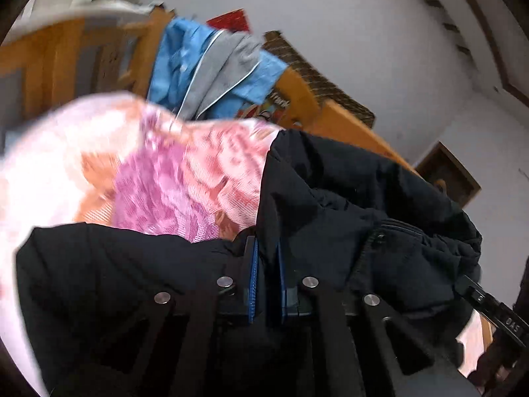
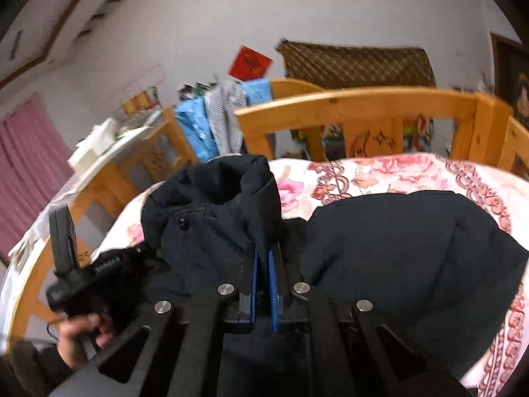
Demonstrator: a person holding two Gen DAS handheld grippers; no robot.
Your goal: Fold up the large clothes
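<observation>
Bulky, soft black padded jacket [image 2: 413, 248] at lower centre, likely slumps and slides; left gripper [image 1: 266, 264] and right gripper [image 2: 264, 264] each clamped on an edge fold.

A wooden bed frame [image 2: 360, 99] rings the flowered pink bedspread [image 2: 380, 172]. Blue and grey clothes [image 2: 211, 122] hang over its rail, beside a wooden side shelf [image 2: 132, 152] stacked with white items. On the pale wall [image 2: 198, 16] hang a red square paper [image 2: 249, 63] and a brown patterned cloth [image 2: 357, 63]. A pink curtain [image 2: 23, 152] hangs at the left.
</observation>
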